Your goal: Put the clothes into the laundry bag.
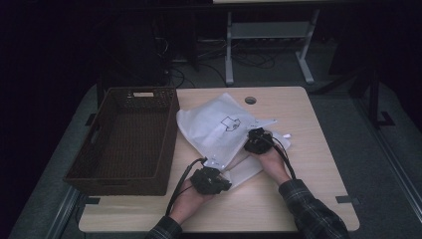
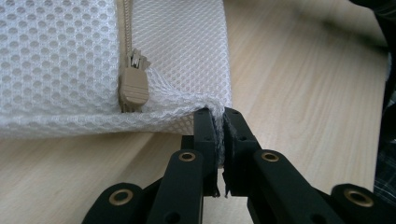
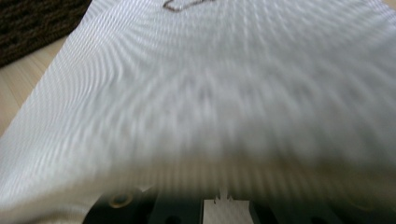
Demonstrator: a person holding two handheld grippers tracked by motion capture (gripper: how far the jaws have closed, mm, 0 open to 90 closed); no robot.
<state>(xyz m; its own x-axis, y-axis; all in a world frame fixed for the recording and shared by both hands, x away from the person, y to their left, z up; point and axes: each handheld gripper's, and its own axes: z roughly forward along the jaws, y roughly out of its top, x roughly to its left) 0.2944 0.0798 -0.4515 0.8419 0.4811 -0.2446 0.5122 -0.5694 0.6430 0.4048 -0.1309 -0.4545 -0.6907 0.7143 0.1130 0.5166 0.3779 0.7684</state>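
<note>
Left gripper (image 2: 218,122) is clamped on just a corner of the mesh bag (image 1: 219,127) mid-worktop beside the basket (image 1: 124,139), right gripper (image 1: 257,141) pinching its far edge, so a hard tug could slip or snag the netting.

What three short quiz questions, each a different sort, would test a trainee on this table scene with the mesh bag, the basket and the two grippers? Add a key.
1. True or false: the left gripper is shut on a corner of the white mesh bag.
2. Which side of the bag does the brown basket stand on in the high view? A) left B) right C) behind
3. Fill in: beside the pinched corner, the left gripper view shows a beige ____.

Key: 1 true; 2 A; 3 zip pull.
</note>
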